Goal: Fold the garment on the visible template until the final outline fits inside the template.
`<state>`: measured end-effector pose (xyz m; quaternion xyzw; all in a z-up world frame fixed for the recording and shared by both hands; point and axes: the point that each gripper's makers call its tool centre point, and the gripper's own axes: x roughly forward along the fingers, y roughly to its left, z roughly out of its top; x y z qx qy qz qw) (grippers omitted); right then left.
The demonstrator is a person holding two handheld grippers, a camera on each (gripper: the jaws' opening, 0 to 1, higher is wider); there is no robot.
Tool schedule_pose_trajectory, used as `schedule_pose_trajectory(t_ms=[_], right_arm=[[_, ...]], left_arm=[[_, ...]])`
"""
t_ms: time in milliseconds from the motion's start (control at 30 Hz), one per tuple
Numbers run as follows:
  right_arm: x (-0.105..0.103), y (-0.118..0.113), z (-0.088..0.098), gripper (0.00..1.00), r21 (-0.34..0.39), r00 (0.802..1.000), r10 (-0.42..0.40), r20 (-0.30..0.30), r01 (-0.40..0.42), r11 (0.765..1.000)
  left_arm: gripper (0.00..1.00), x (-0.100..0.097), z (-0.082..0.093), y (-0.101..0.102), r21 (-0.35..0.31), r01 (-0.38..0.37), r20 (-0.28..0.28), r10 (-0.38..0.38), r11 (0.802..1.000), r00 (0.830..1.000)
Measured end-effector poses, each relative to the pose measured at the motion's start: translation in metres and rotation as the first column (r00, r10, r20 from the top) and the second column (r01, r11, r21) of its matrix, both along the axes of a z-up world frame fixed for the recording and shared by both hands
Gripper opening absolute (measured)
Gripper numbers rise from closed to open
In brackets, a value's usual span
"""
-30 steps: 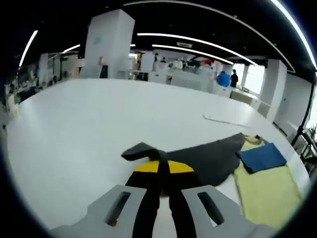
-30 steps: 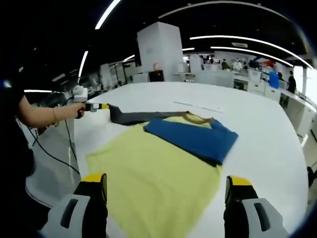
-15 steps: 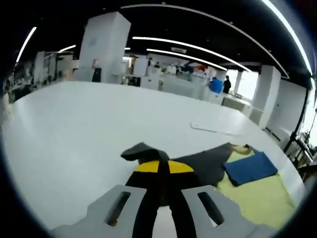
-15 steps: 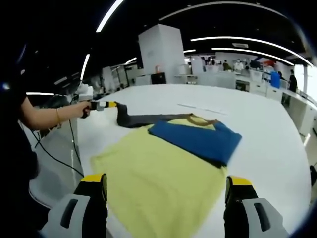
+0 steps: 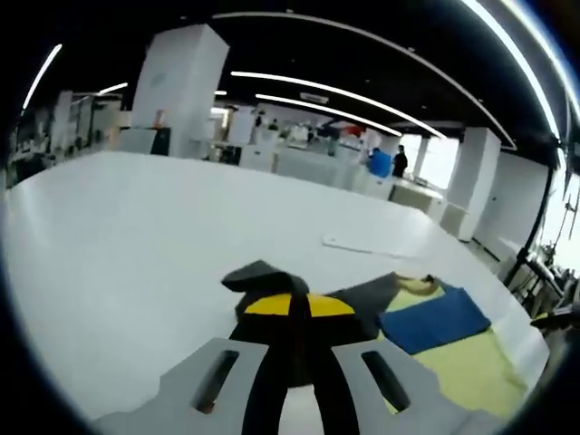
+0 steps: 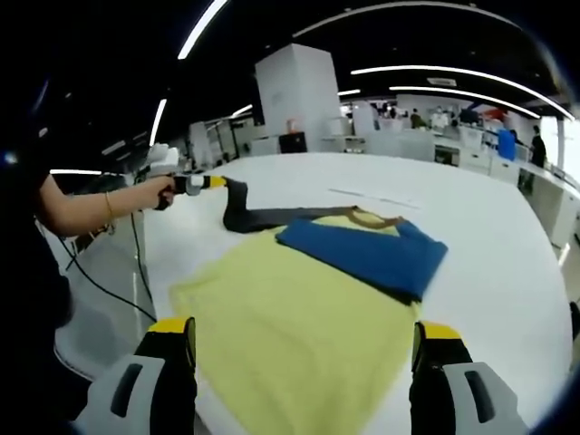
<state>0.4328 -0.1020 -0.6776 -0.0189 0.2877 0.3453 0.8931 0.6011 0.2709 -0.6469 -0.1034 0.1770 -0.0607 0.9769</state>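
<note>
One soft garment is lying on the smooth white surface point(image 6: 507, 263): a broad pale-yellow panel point(image 6: 299, 317), a folded blue part point(image 6: 367, 254) and a dark grey sleeve point(image 6: 263, 216). In the left gripper view, the left gripper point(image 5: 292, 313) is clamping its yellow-tipped jaws together on the crumpled sleeve end point(image 5: 258, 276), the garment trailing away to its right. The right gripper view is showing the left gripper point(image 6: 204, 182) from the side, lifting that sleeve. The right gripper point(image 6: 304, 358) is hovering over the yellow panel, jaws wide apart.
</note>
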Motion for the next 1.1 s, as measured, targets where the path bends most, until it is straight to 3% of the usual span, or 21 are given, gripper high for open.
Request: schedule_pose_trajectory(t_ms=[533,1100], right_arm=[[-0.009,0.014,-0.004,0.99,0.017,0.999,0.035,-0.009,-0.035,0.999],[-0.012,0.016,-0.006,0.99,0.018,0.999,0.042,-0.01,-0.042,0.999]], left_arm=[[0.01,0.015,0.016,-0.046,-0.029,0.075,0.028,-0.074,0.997,0.997],[0.01,0.029,0.034,-0.108,-0.044,0.166,0.065,-0.163,0.985,0.984]])
